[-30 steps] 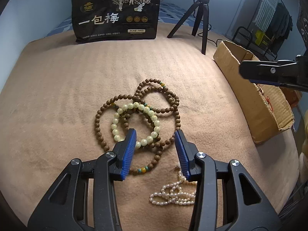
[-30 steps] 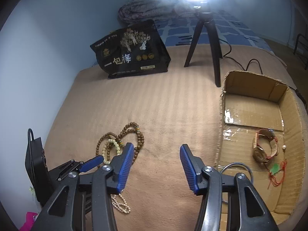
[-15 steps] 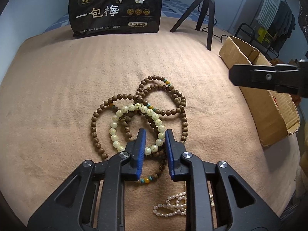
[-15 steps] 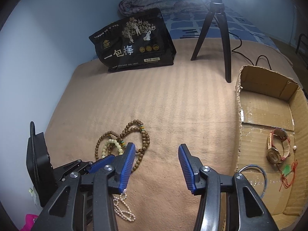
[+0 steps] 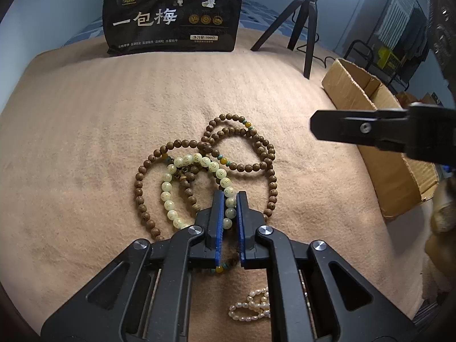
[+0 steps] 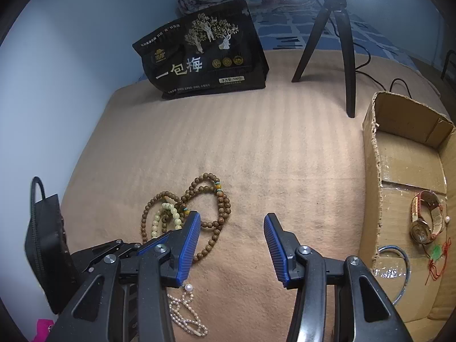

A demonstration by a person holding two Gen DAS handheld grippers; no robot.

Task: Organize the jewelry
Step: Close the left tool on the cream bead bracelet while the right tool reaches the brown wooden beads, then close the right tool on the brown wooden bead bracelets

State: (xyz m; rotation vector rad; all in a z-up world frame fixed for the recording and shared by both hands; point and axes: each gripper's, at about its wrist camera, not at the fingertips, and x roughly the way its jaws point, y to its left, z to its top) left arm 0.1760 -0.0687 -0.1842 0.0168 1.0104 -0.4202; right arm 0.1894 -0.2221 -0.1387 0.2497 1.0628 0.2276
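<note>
Closing since a second ago, my left gripper (image 5: 228, 213) now clamps the pale bracelet (image 5: 196, 188) for boxing; right gripper (image 6: 230, 228) gapes idle.

Pale green bracelet (image 5: 196, 188), brown wooden beads (image 5: 265, 154), tan ribbed blanket (image 5: 85, 131)

The left gripper (image 5: 230, 199) is low, its 2 jaws nearly together; the right gripper (image 6: 231, 229) hovers with jaws spread.
</note>
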